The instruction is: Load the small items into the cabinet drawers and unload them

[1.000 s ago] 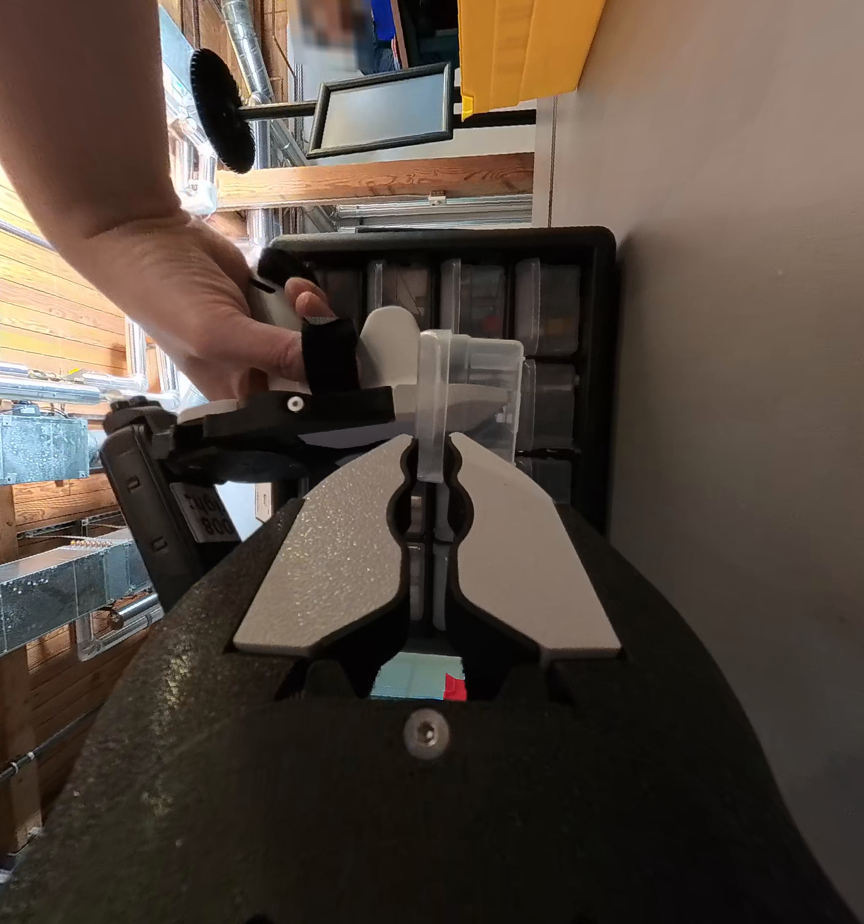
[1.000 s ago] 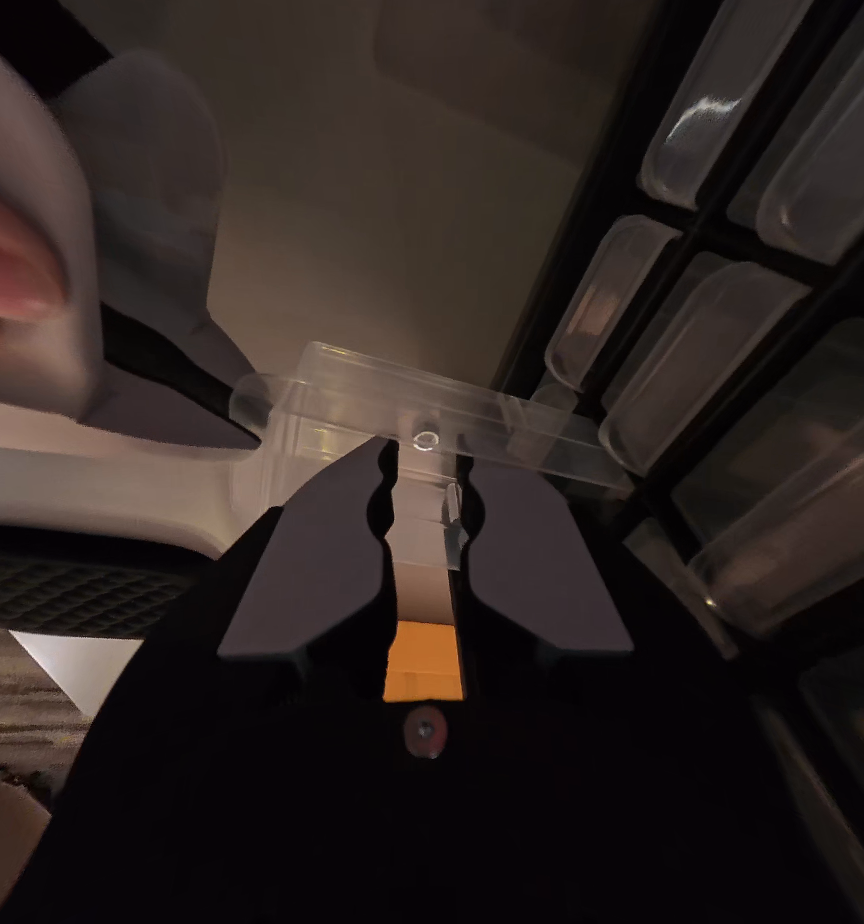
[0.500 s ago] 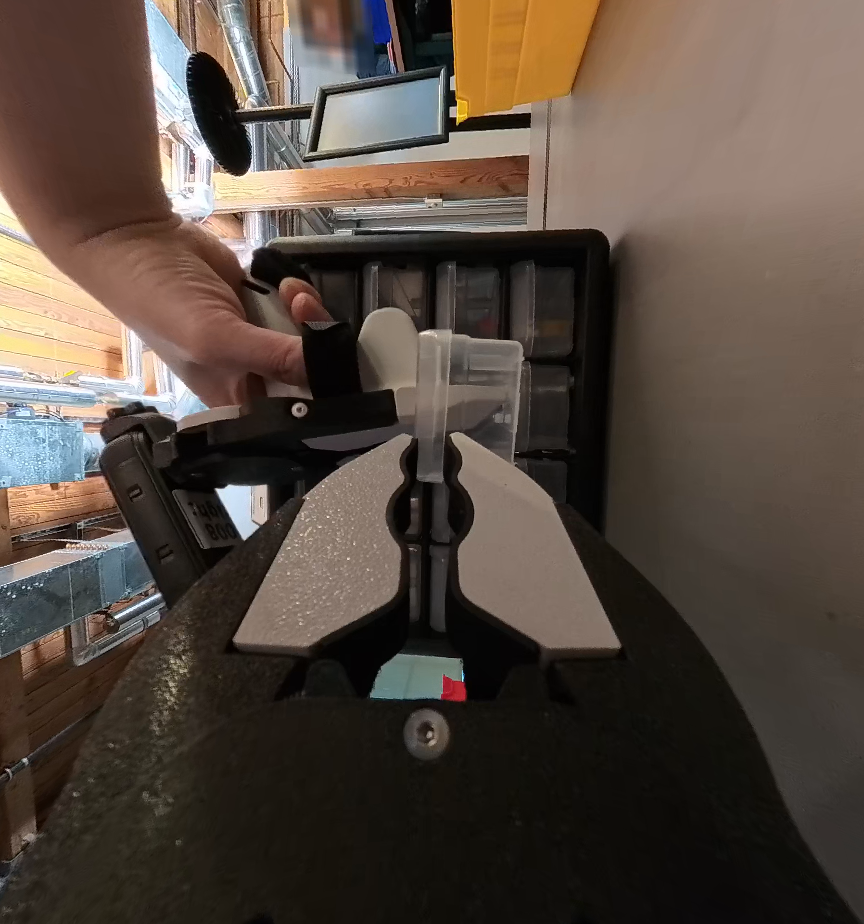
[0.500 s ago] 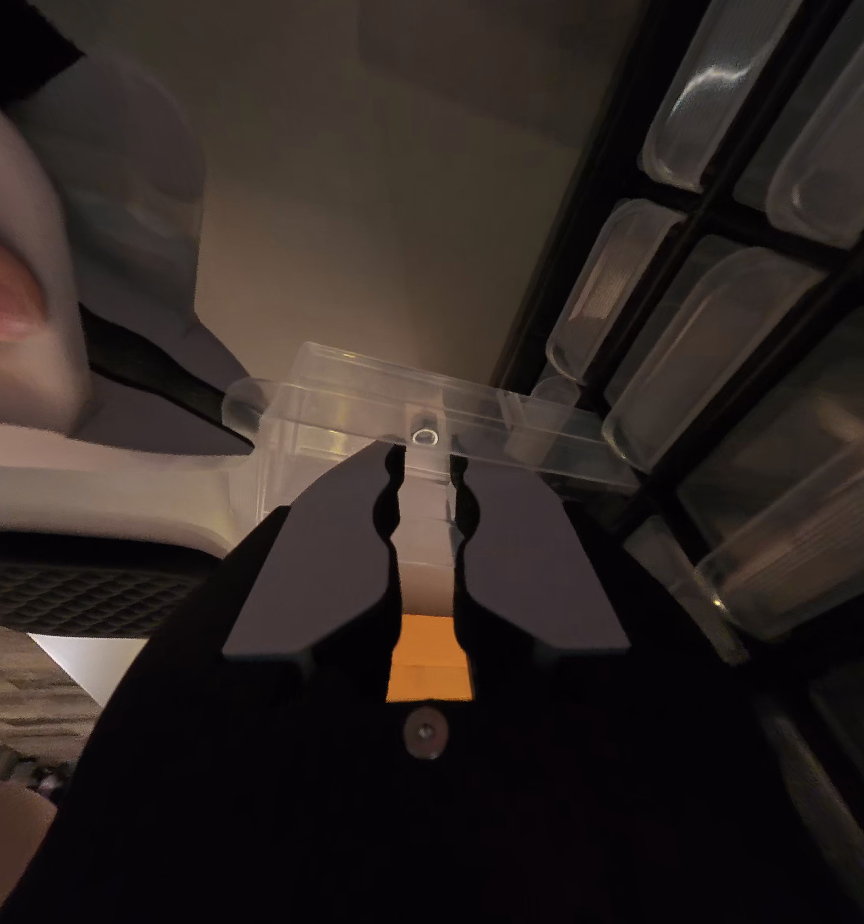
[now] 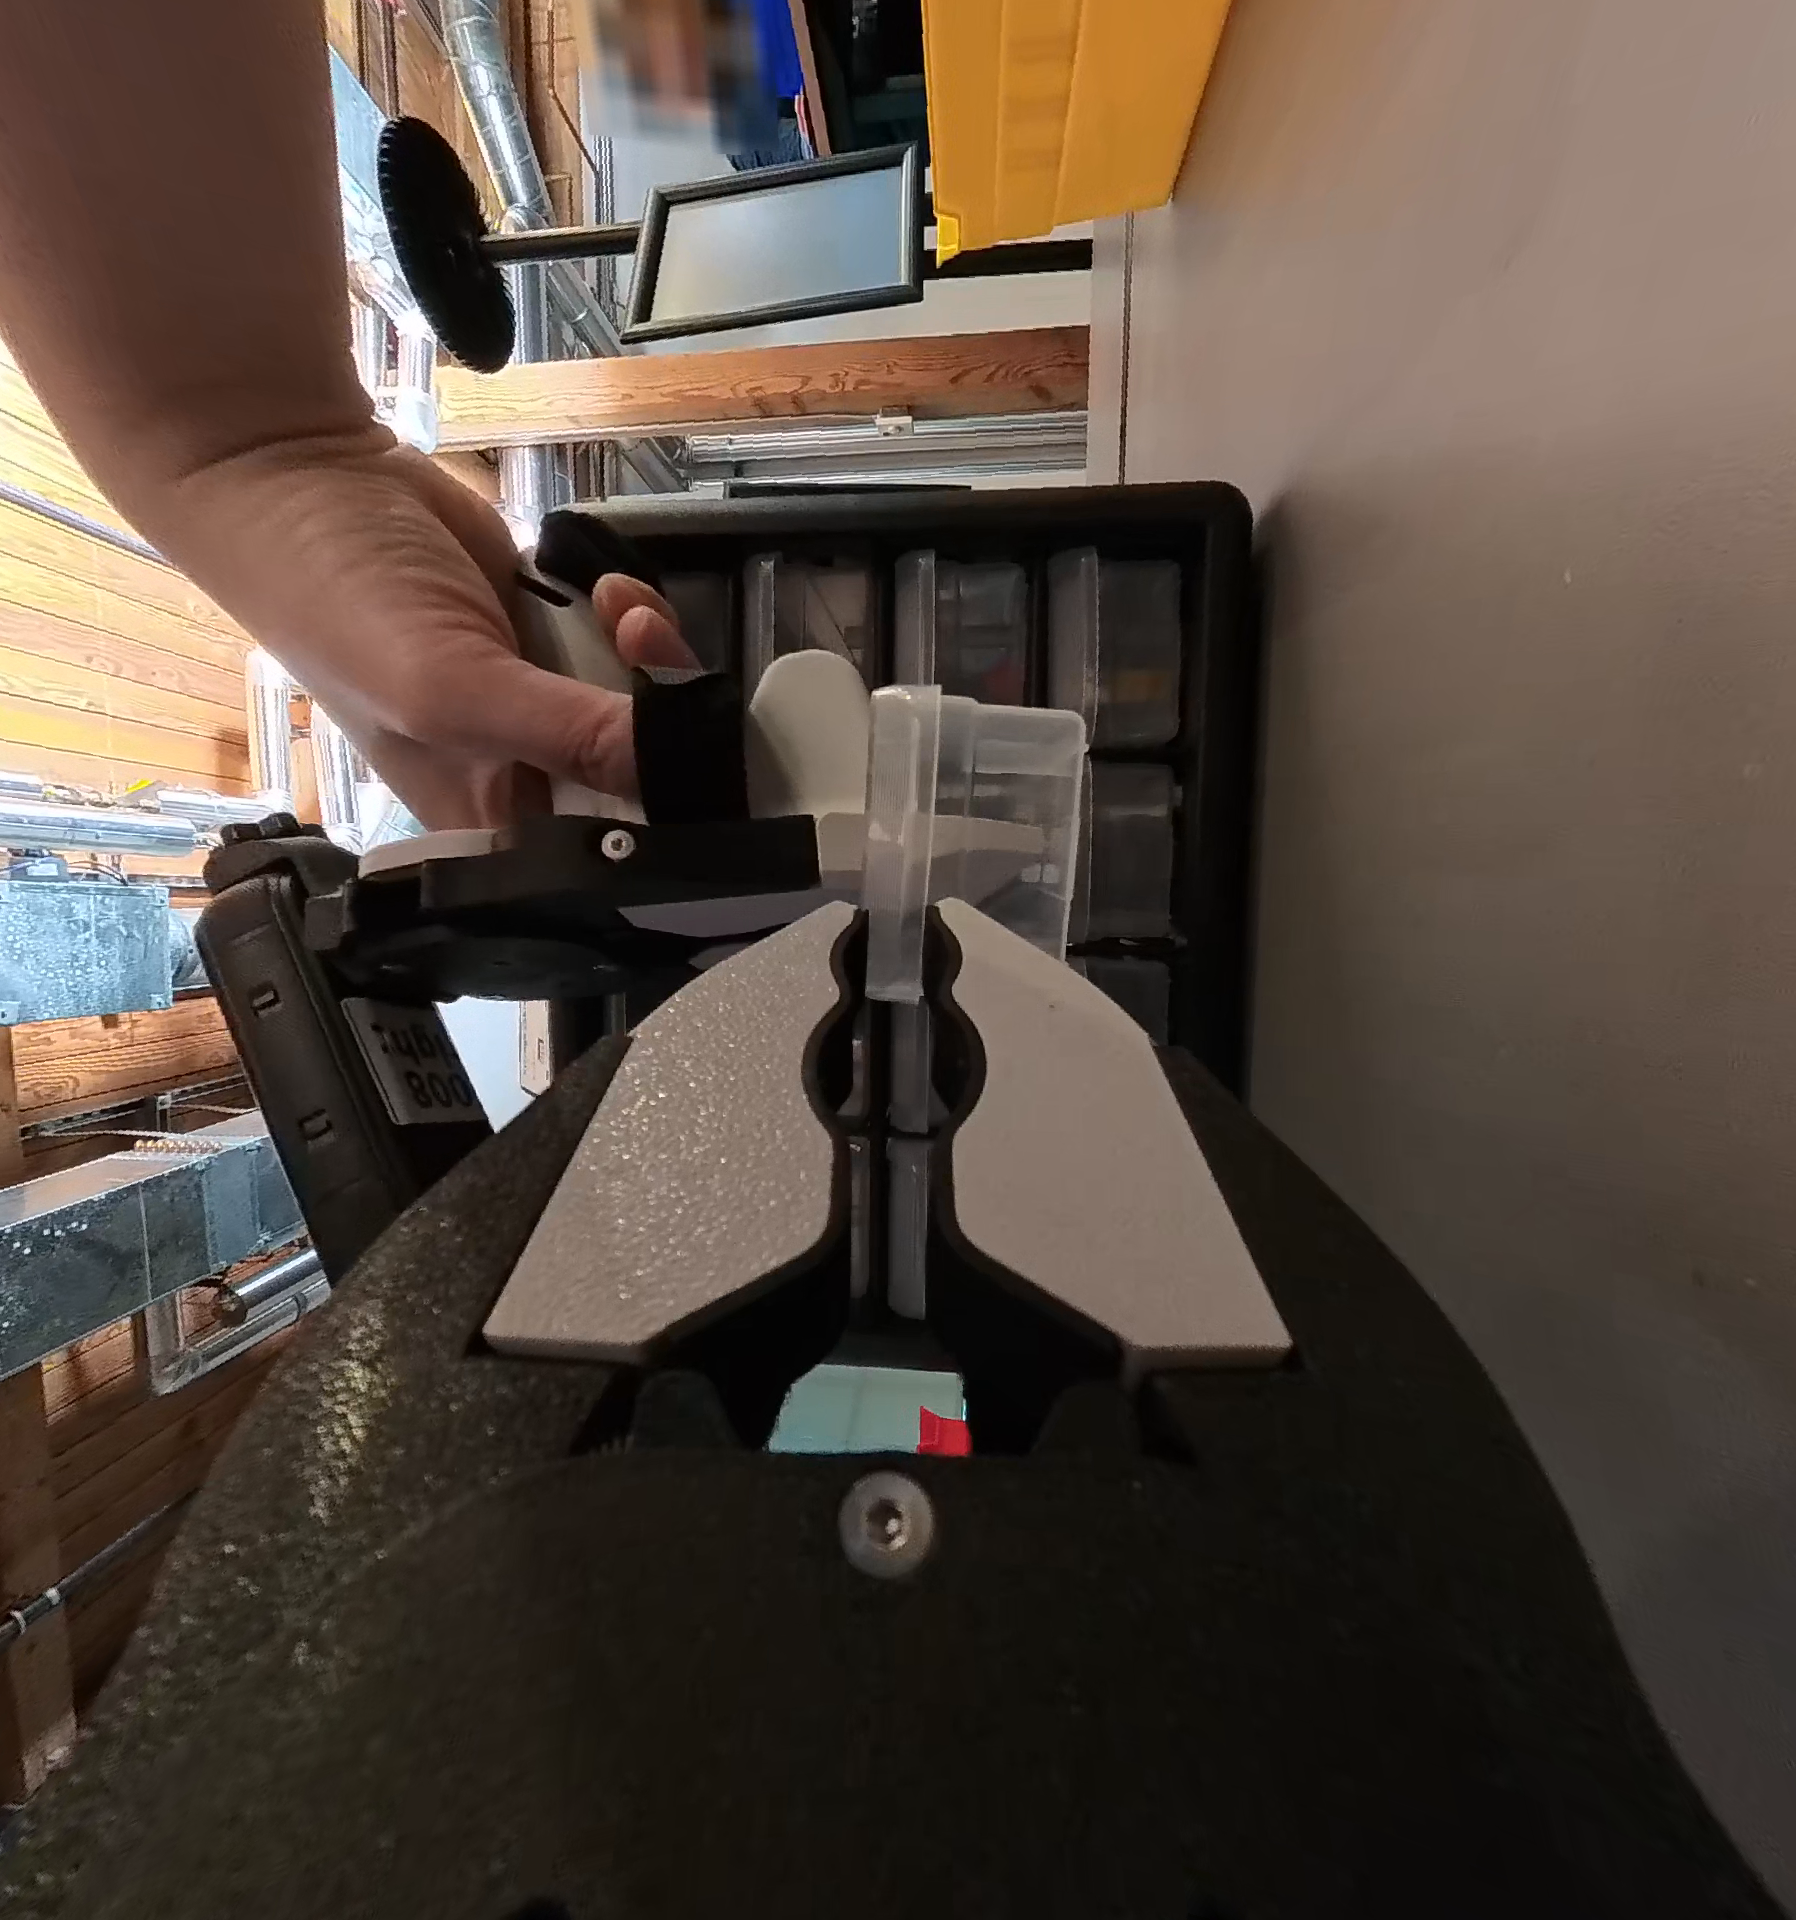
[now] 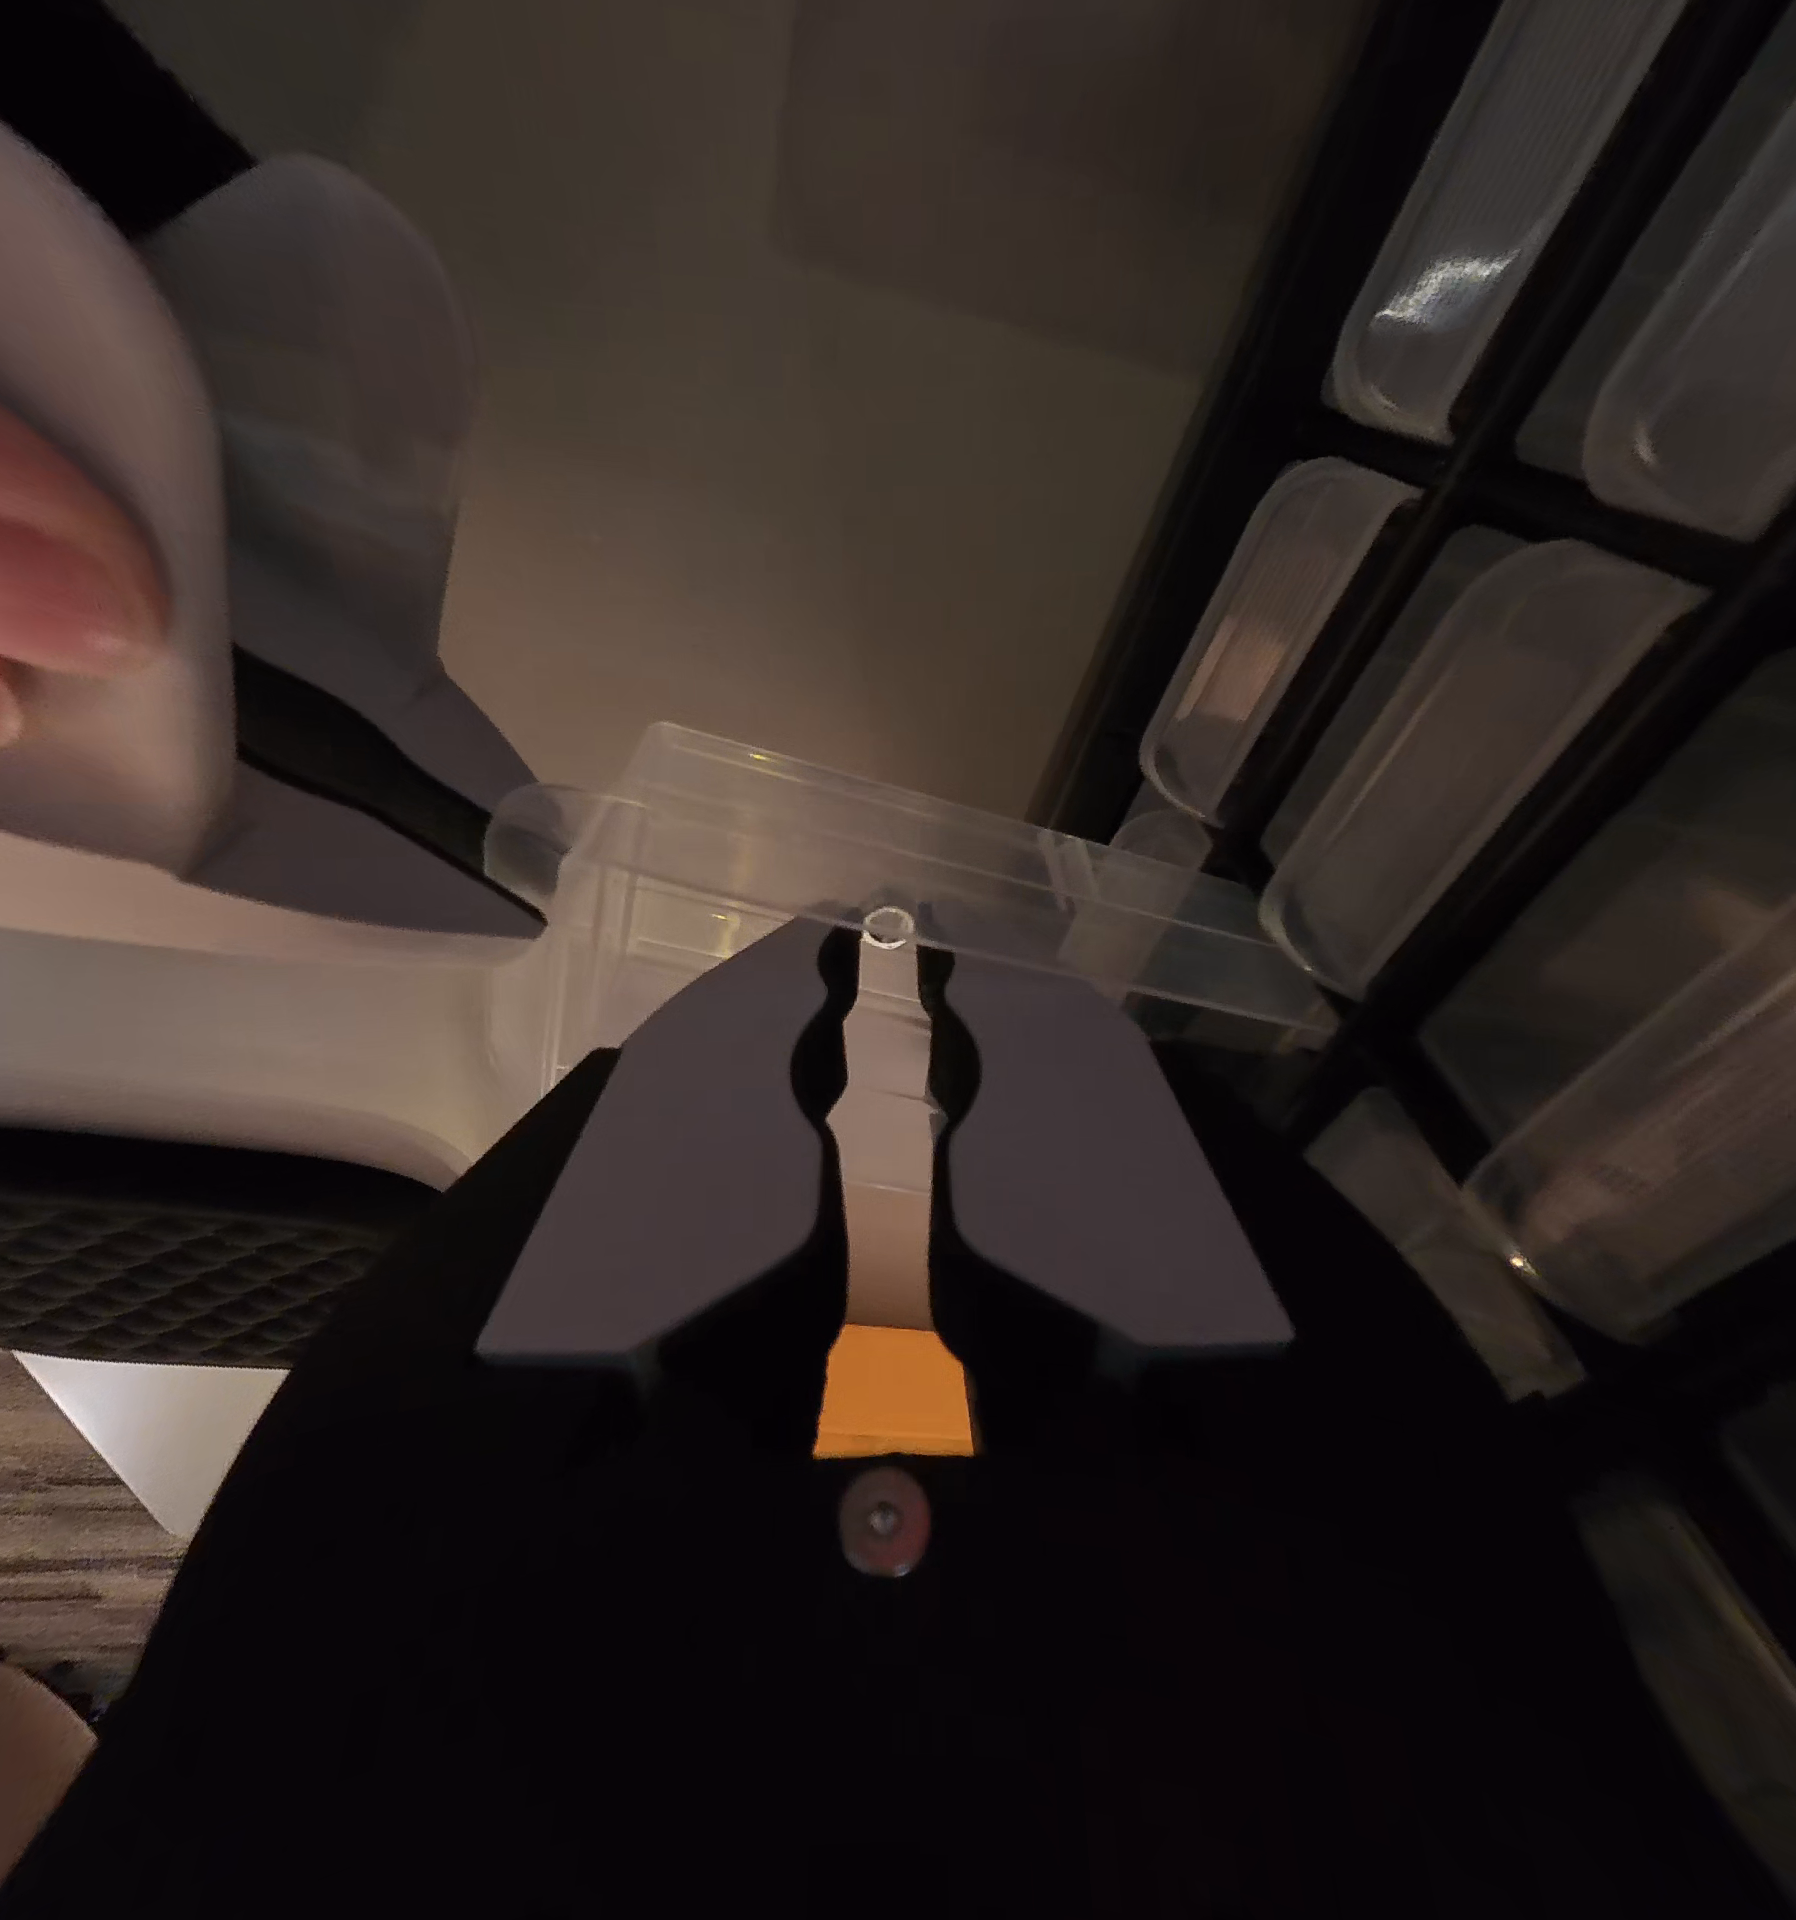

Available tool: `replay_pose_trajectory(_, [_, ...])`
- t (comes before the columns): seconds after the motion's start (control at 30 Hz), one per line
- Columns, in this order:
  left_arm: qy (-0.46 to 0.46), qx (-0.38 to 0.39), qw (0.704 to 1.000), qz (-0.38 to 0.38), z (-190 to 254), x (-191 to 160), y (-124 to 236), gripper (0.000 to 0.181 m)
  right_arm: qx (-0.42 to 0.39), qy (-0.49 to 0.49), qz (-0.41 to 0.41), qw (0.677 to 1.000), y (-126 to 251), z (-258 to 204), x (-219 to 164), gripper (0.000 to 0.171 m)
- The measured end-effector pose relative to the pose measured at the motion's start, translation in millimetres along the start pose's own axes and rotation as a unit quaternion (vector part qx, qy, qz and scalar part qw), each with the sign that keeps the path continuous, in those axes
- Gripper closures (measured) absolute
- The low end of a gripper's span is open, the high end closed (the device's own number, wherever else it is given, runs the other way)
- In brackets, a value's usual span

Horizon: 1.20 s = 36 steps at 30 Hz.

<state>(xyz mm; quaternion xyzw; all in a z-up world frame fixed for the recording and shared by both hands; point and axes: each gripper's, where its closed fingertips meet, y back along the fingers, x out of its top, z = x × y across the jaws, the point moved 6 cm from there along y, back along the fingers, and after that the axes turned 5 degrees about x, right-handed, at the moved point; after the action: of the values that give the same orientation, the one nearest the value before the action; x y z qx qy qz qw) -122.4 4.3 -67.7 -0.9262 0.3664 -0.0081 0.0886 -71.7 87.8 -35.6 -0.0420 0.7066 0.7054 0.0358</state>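
The left wrist view is turned sideways. My left gripper (image 5: 894,935) is shut on the front handle of a clear plastic drawer (image 5: 1019,790), held in front of the black cabinet (image 5: 1216,644). A hand (image 5: 374,644) holds my right gripper (image 5: 977,862), whose fingers reach into the drawer from its open side. In the right wrist view my right gripper (image 6: 881,940) has its tips at the drawer's rim (image 6: 748,831), jaws a narrow gap apart. Nothing shows between them. The left gripper's fingers (image 6: 437,883) pinch the handle at left.
The cabinet frame (image 6: 1476,499) holds several closed clear drawers (image 6: 1445,208) at right. The grey tabletop (image 5: 1548,935) fills the right side of the left wrist view. A yellow bin (image 5: 1060,104) and a framed panel (image 5: 780,249) stand beyond the cabinet. The left gripper's tips are roughly 6 centimetres from the right gripper's.
The right gripper's jaws have narrowed and its tips have moved closer to the drawer rim. The left gripper keeps its hold on the drawer handle, almost still.
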Motion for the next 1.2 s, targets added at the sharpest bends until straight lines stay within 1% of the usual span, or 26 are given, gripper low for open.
replay_pose_trajectory(0.17, [0.003,0.004,1.000,-0.004,-1.7,-2.0,-1.1,0.172,-0.017,0.001,0.006,1.000,5.1,0.5,-3.8,0.159])
replay_pose_trajectory(0.27, [0.006,0.004,1.000,-0.006,-2.5,-4.0,-1.6,0.172,-0.029,-0.004,0.016,0.999,14.5,-0.5,-8.8,0.159])
replay_pose_trajectory(0.37, [0.007,0.003,1.000,-0.005,-1.9,-3.4,-1.7,0.172,-0.039,-0.006,0.064,0.997,34.3,-6.0,-9.1,0.159])
replay_pose_trajectory(0.43, [0.007,0.003,1.000,-0.005,-1.8,-3.6,-1.9,0.172,-0.065,-0.012,0.089,0.994,53.7,-10.8,-16.3,0.159])
replay_pose_trajectory(0.5, [0.010,0.002,1.000,-0.006,-2.4,-4.1,-2.5,0.172,-0.092,-0.028,0.124,0.988,76.9,-19.0,-32.1,0.159])
replay_pose_trajectory(0.57, [0.013,0.000,1.000,-0.010,-2.4,-3.9,-4.8,0.172,-0.118,-0.059,0.167,0.977,98.5,-28.2,-57.7,0.160])
replay_pose_trajectory(0.63, [0.016,-0.003,1.000,-0.013,-1.8,-3.3,-8.2,0.172,-0.135,-0.116,0.188,0.966,108.3,-36.2,-97.9,0.160])
replay_pose_trajectory(0.67, [0.019,-0.006,1.000,-0.016,-1.1,-3.4,-10.0,0.172,-0.142,-0.155,0.186,0.960,106.6,-39.2,-123.8,0.160])
replay_pose_trajectory(0.73, [0.025,-0.011,0.999,-0.021,0.2,-4.6,-13.7,0.172,-0.145,-0.259,0.161,0.941,90.1,-43.7,-184.4,0.160])
replay_pose_trajectory(0.77, [0.030,-0.014,0.999,-0.025,0.7,-5.5,-15.4,0.172,-0.141,-0.323,0.140,0.925,76.3,-47.0,-217.3,0.160])
replay_pose_trajectory(0.83, [0.037,-0.017,0.999,-0.033,0.8,-7.3,-18.9,0.171,-0.134,-0.449,0.107,0.877,42.8,-55.7,-280.7,0.159])
replay_pose_trajectory(0.9, [0.038,-0.016,0.998,-0.039,-0.1,-9.0,-22.9,0.171,-0.105,-0.540,0.124,0.826,7.2,-62.7,-323.6,0.160])
replay_pose_trajectory(0.97, [0.036,-0.017,0.998,-0.044,1.0,-9.7,-27.7,0.172,-0.076,-0.595,0.133,0.789,-25.4,-67.4,-349.2,0.160])
replay_pose_trajectory(1.0, [0.031,-0.017,0.998,-0.046,2.4,-10.1,-30.2,0.171,-0.065,-0.612,0.125,0.778,-38.7,-69.4,-357.6,0.160])
replay_pose_trajectory(1.07, [0.020,-0.014,0.999,-0.049,4.8,-10.7,-35.3,0.171,-0.054,-0.625,0.115,0.770,-58.3,-70.2,-367.7,0.160])
replay_pose_trajectory(1.2, [0.029,-0.018,0.998,-0.060,5.2,-14.1,-47.0,0.171,-0.027,-0.655,0.105,0.748,-85.9,-61.4,-381.6,0.160])
